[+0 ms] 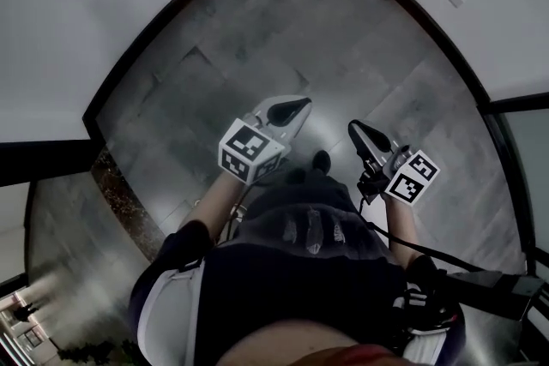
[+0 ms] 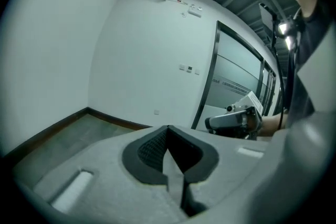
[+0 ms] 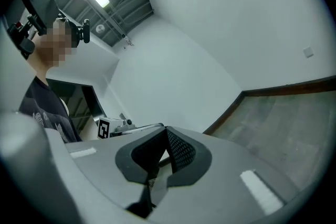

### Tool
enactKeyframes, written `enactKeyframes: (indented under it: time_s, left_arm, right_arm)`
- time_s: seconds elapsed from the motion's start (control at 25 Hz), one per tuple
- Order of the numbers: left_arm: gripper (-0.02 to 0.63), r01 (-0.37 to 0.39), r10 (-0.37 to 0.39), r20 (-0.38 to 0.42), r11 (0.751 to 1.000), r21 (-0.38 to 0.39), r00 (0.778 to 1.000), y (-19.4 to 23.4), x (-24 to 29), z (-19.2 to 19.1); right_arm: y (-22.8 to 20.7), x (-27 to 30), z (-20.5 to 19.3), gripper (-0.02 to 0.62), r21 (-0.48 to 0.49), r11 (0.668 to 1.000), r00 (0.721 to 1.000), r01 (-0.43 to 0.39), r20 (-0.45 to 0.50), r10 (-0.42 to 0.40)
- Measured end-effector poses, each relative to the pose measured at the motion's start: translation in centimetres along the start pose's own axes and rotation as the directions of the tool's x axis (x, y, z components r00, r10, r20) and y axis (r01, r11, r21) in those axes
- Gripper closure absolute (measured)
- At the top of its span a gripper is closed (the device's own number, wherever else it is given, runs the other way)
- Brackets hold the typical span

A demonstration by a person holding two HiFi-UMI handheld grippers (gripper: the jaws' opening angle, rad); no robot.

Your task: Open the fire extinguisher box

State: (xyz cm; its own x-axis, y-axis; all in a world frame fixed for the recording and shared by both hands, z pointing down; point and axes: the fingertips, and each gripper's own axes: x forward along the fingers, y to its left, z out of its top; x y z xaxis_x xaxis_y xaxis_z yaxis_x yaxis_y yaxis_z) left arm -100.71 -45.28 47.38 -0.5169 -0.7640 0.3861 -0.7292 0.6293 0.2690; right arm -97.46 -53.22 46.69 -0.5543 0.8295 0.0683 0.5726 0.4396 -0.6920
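No fire extinguisher box shows in any view. In the head view both grippers are held out in front of the person's body, above a grey tiled floor. My left gripper has its dark jaws together with nothing between them; in its own view the left gripper has its pads meeting at the tip. My right gripper is also shut and empty, and the right gripper points toward a white wall corner. Each gripper view catches the other gripper: the right gripper and the left gripper.
Grey floor tiles run to white walls with a dark skirting. A glass partition in a dark frame stands at one side. A black cable hangs from the right gripper.
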Motion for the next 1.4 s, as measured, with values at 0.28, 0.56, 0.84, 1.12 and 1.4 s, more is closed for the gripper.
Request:
enactKeyframes:
  time_s: [0.28, 0.56, 0.84, 1.12, 1.4]
  left_arm:
    - [0.606, -0.052, 0.053, -0.011, 0.998, 0.034, 0.999, 0.7, -0.3, 1.1]
    - [0.606, -0.072, 0.073, -0.013, 0.995, 0.075, 0.997, 1.6, 2.3, 2.5]
    - [0.606, -0.040, 0.040, 0.003, 0.993, 0.110, 0.999, 3.4, 4.9, 4.6]
    - [0.606, 0.070, -0.068, -0.018, 0.994, 0.082, 0.998, 10.7, 10.6, 7.2]
    - [0.606, 0.188, -0.186, -0.033, 0.979, 0.075, 0.982, 19.8, 15.0, 11.6]
  right_arm:
    - [-0.8, 1.3, 1.1, 0.594, 0.056, 0.996, 0.998, -0.066, 0.026, 0.065]
    - [-3.9, 1.2, 1.8, 0.594, 0.115, 0.986, 0.993, -0.117, 0.021, 0.115]
    - [-6.4, 1.8, 3.8, 0.594, 0.112, 0.987, 0.994, -0.112, 0.025, 0.110]
    - [-12.4, 7.5, 7.6, 0.594, 0.141, 0.990, 0.999, 0.004, 0.034, -0.009]
    - [-16.2, 14.9, 12.8, 0.594, 0.140, 0.986, 0.994, 0.088, 0.049, -0.095]
